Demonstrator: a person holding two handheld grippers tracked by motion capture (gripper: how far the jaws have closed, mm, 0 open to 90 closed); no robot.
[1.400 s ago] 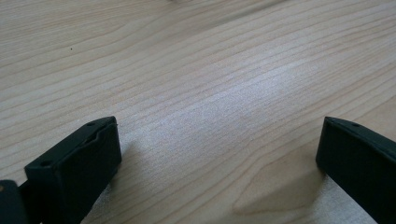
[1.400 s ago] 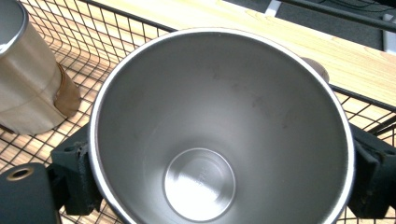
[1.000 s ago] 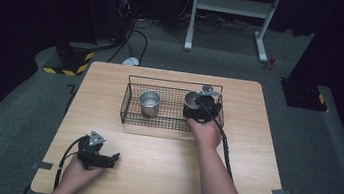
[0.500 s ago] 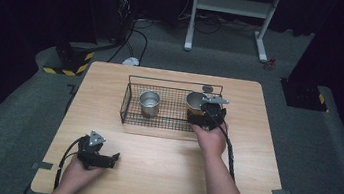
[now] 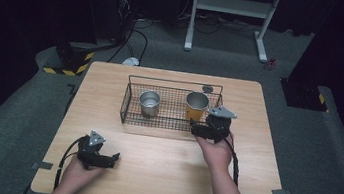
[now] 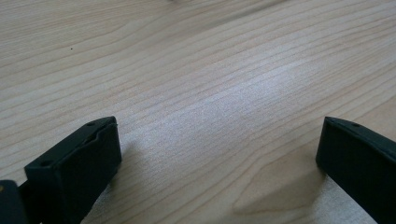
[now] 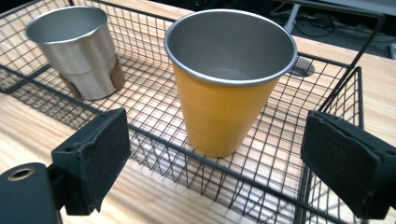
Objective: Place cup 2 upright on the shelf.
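Observation:
A black wire basket (image 5: 176,82) stands on the far middle of the wooden table (image 5: 159,176). Inside it a yellow metal cup (image 5: 196,106) stands upright at the right end and a silver cup (image 5: 149,103) at the left end. My right gripper (image 5: 202,127) is open just outside the basket's near right corner, level with the yellow cup (image 7: 224,93), and holds nothing. In the right gripper view the silver cup (image 7: 79,51) is at the upper left, behind the basket wall (image 7: 280,184). My left gripper (image 5: 112,159) rests open near the front left, over bare wood (image 6: 187,70).
A small grey disc (image 5: 207,88) lies on the table just behind the basket. Strips of tape (image 5: 281,193) mark the table's front corners. On the floor beyond stand a white frame (image 5: 232,4) and cables.
My right gripper has drawn back from the yellow cup toward the person, out over the basket's near wall, leaving the cup standing inside. The left gripper has not moved.

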